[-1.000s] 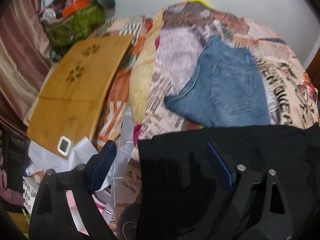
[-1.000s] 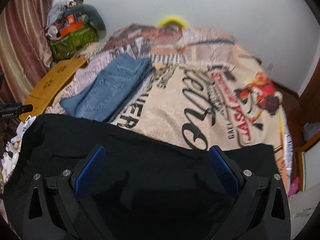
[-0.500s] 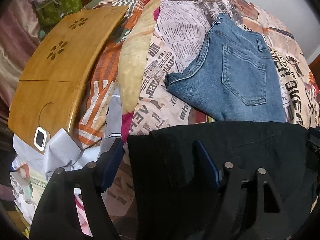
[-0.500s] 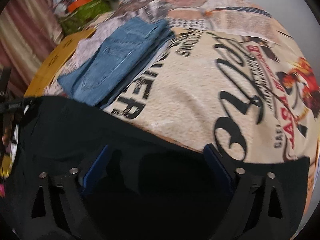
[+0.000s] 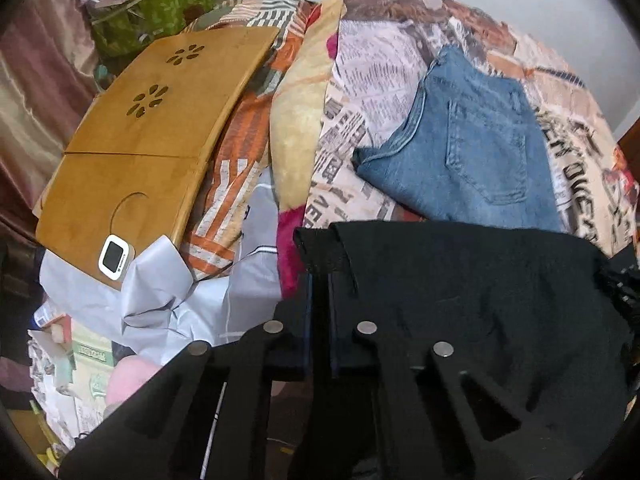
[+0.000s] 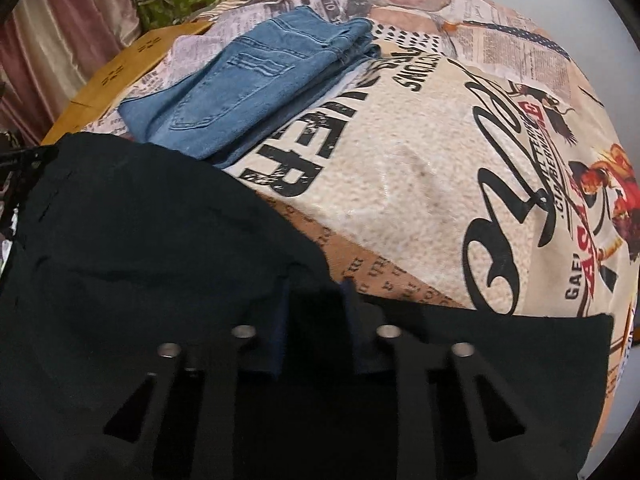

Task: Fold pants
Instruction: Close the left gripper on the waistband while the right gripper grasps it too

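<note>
printed bedspread (image 6: 420, 184) reads "gae" beside black pants (image 6: 140, 240).

Left gripper (image 5: 319, 292) has just been closing and now clamps the corner of the black pants (image 5: 460, 280) on the bedspread (image 5: 360, 92). Folded jeans (image 5: 472, 148) lie just beyond; wooden tray (image 5: 152, 128) sits left.

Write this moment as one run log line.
left gripper: shut on black pants | right gripper: shut on black pants | folded jeans: beyond, on bed
</note>
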A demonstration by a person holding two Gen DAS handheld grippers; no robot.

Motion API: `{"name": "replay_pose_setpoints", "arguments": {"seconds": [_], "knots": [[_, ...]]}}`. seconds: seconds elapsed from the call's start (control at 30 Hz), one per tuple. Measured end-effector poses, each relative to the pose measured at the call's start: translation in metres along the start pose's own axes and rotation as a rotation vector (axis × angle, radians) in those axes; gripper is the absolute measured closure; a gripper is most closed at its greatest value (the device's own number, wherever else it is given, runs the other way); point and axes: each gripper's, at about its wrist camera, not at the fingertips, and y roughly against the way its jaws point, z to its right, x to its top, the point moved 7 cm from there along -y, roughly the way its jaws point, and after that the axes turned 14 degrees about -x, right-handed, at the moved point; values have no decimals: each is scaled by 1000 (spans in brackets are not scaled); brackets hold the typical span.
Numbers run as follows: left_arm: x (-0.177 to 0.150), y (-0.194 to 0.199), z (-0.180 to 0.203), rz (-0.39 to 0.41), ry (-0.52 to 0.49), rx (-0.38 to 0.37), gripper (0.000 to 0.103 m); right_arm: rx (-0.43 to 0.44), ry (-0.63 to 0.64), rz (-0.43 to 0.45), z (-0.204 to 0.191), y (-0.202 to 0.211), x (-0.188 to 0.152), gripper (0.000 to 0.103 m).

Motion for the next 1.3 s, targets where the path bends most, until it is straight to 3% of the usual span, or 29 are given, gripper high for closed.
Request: {"name": "replay_pose_setpoints", "arguments": {"seconds": [0.2,0.27,0.3,0.37,0.43,0.57,0.83,0.93,1.17,1.3], "knots": [[15,13,12,41,-36,-18,101,-28,-24,82,2,19,13,96],[20,11,14,31,-40,-4,97,-14,-47,99,8,26,19,96],[22,8,12,17,-28,6,92,-12,-59,108,12,28,22,96],[23,-1,8,-13,6,-9,53,-15,-60,116,12,32,23,96],[20,-9,3,-26,42,-27,42,-21,-51,119,11,31,23,96],[12,-28,3,-70,43,-43,42,-17,-51,97,13,17,18,96],[20,-56,7,-94,-31,1,43,5,-75,30,9,-7,4,96],[20,-62,7,-101,-41,3,51,6,-77,31,10,-7,4,96],[29,-41,19,-35,-74,26,77,-8,-98,85,15,12,12,96],[40,-13,32,37,-93,18,82,-41,-106,151,20,37,22,96]]}}
